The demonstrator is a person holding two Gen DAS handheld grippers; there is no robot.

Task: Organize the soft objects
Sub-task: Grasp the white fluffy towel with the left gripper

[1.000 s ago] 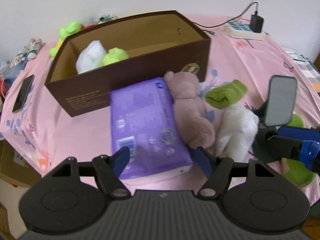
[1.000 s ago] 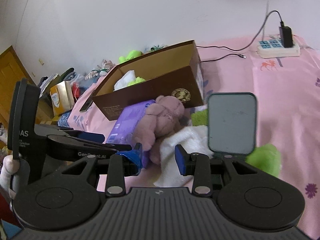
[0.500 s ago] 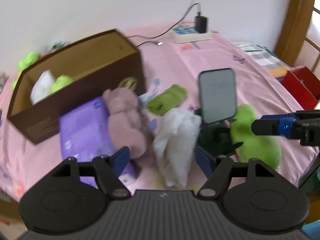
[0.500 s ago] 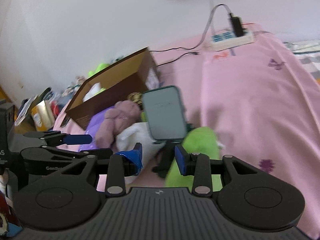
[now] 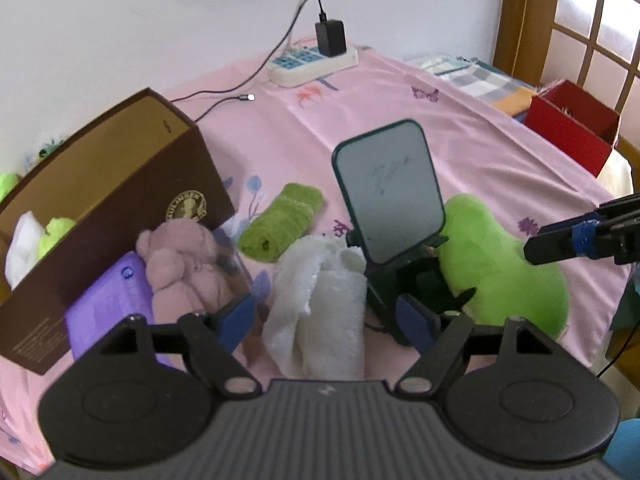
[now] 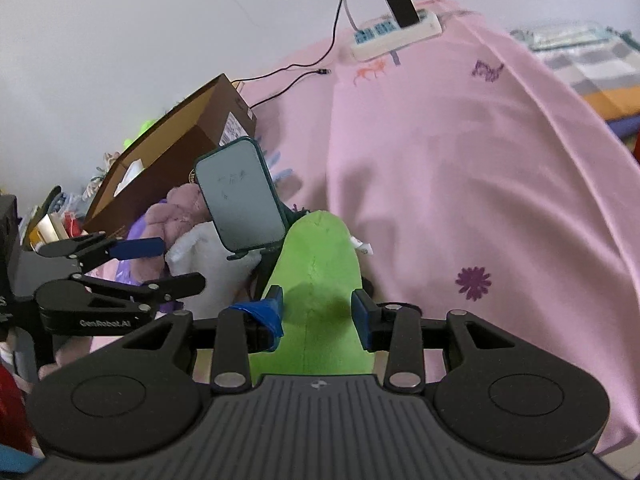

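Left wrist view: the left gripper (image 5: 322,316) has its fingers (image 5: 238,316) wide apart and opening, straddling the white towel (image 5: 320,304) without pressing it. At ten o'clock from the towel slumps the pink plush bear (image 5: 186,264), leaning on a purple pack (image 5: 108,312). Behind them stands the brown box (image 5: 120,200), already holding white and green soft things. At twelve o'clock lies the rolled green cloth (image 5: 282,222). At two o'clock a phone on a dark stand (image 5: 390,192) rises upright, with the green plush (image 5: 502,268) just beside it at three o'clock. All rest on a pink sheet (image 5: 460,132); a power strip (image 5: 312,62) sits at the far edge near the wall.

Right wrist view: the right gripper (image 6: 318,314) has its fingers (image 6: 362,314) apart and opening, with the green plush (image 6: 316,256) between them; whether the pads touch it is unclear. The left gripper (image 6: 138,250) shows at nine o'clock.
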